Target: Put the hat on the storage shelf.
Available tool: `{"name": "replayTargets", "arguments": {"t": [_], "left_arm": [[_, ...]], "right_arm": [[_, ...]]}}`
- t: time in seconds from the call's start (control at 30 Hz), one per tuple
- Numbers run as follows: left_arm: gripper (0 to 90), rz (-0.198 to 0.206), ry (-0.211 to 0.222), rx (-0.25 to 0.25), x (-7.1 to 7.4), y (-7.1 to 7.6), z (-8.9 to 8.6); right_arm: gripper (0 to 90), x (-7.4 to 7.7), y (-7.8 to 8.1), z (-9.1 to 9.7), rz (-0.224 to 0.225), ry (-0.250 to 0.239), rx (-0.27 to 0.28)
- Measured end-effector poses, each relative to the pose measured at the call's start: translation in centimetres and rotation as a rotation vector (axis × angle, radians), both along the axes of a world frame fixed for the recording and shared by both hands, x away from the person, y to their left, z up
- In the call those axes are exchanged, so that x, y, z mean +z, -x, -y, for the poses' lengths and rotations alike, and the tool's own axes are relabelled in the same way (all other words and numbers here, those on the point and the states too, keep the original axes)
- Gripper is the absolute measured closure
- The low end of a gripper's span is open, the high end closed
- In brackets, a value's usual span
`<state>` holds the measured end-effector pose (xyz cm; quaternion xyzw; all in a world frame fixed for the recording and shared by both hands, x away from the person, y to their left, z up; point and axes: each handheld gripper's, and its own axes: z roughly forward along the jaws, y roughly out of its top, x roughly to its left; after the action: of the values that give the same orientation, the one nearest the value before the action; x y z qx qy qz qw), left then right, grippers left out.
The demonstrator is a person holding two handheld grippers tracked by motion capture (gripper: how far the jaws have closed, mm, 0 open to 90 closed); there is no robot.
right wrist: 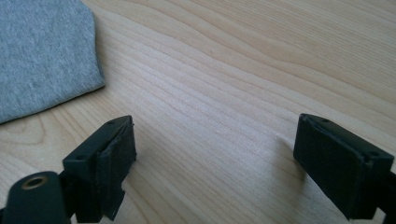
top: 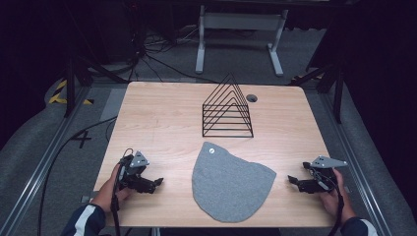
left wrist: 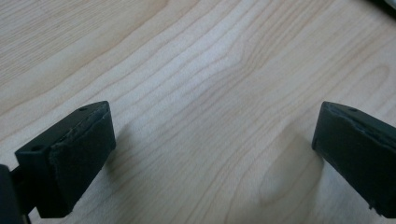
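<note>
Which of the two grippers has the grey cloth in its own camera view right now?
The right gripper: the grey cloth lies at the upper left of its view. The left gripper faces bare wood.

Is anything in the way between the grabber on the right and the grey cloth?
No. Bare table lies between the right gripper and the grey cloth. Its fingers are open with nothing between them. The wire rack stands farther back.

desk (top: 162, 113): pale wood, rounded corners | floor (top: 64, 147): grey carpet, black cables at 11 o'clock | white frame legs (top: 241, 29) at 12 o'clock | hazard tape (top: 59, 93) at 10 o'clock | surroundings dark
</note>
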<state>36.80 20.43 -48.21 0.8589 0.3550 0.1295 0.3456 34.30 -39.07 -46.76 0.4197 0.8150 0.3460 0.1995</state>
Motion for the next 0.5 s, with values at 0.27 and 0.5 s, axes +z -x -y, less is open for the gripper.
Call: {"name": "replayTargets", "arguments": {"t": [0.27,0.5], "left_arm": [[0.0,0.006,-0.005,0.010,0.05,-0.31,0.47],[11.9,0.045,-0.001,-0.030,0.27,0.44,1.01]], "right_arm": [[11.4,-0.01,0.16,0.24,-0.001,0.004,0.011],[11.9,0.24,-0.06,0.13,-0.028,0.020,0.029]]}}
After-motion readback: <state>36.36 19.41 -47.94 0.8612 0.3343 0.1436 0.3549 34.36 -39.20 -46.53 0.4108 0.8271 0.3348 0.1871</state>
